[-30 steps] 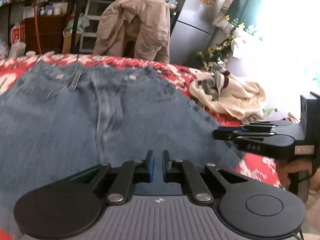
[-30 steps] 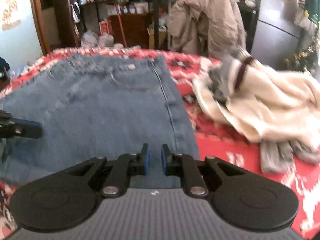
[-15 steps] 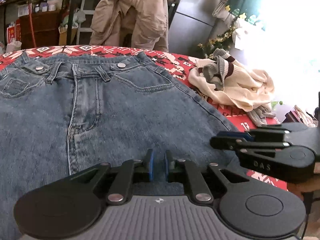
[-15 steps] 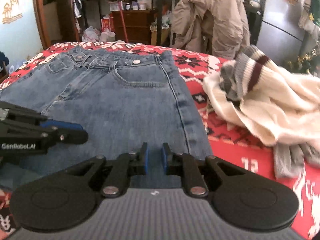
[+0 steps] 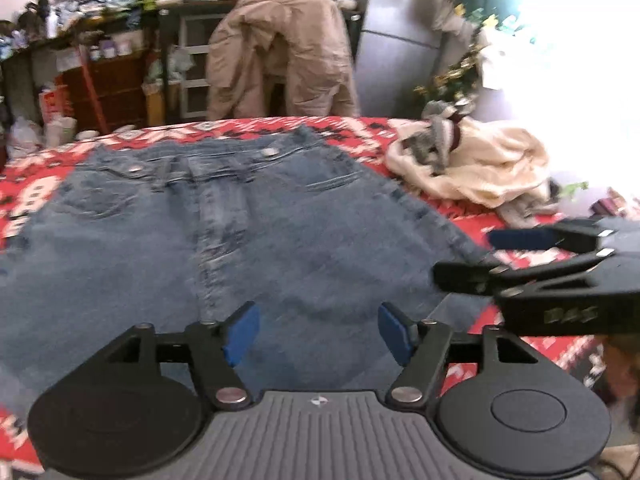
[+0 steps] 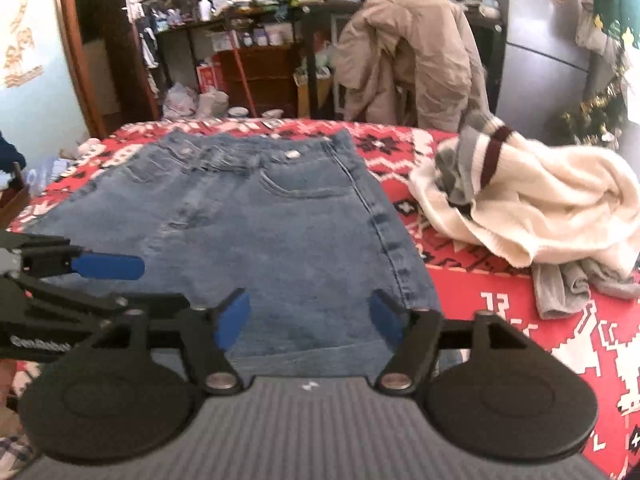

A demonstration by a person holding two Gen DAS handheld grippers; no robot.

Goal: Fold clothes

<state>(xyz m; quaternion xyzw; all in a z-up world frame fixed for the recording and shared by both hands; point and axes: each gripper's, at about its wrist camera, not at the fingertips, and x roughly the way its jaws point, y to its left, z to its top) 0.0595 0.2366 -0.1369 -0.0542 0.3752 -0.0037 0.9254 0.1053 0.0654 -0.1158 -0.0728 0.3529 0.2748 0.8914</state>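
1. blue denim jeans (image 5: 248,248) lay flat on a red patterned blanket (image 5: 360,136), waistband at the far end, fly and two metal buttons facing up. the near edge looked like a fold, seen in the right wrist view just past the gripper.
2. left gripper (image 5: 318,330) sat over the near part of the jeans, fingers spread wide apart, nothing between the blue pads (image 5: 240,332). whether the pads touched the denim could not be told.
3. right gripper (image 6: 308,322) was also spread wide and held nothing, over the near right part of the jeans, beside the side seam.
4. the two grippers were side by side. in the left wrist view the right gripper came in from the right edge, over the jeans' right edge and the blanket. in the right wrist view the left gripper came in from the left edge, over the denim.
5. cream sweater (image 6: 540,208) with grey and maroon striped cuffs lay crumpled on the blanket to the right of the jeans, apart from them.
6. grey sock-like piece (image 6: 560,284) lay at the sweater's near edge; exact item unclear.
7. tan jacket (image 5: 280,56) hung over a chair behind the bed.
8. grey fridge (image 5: 396,52) stood right of the jacket, cluttered shelves (image 6: 256,40) to the left.
9. both views were slightly motion-blurred.
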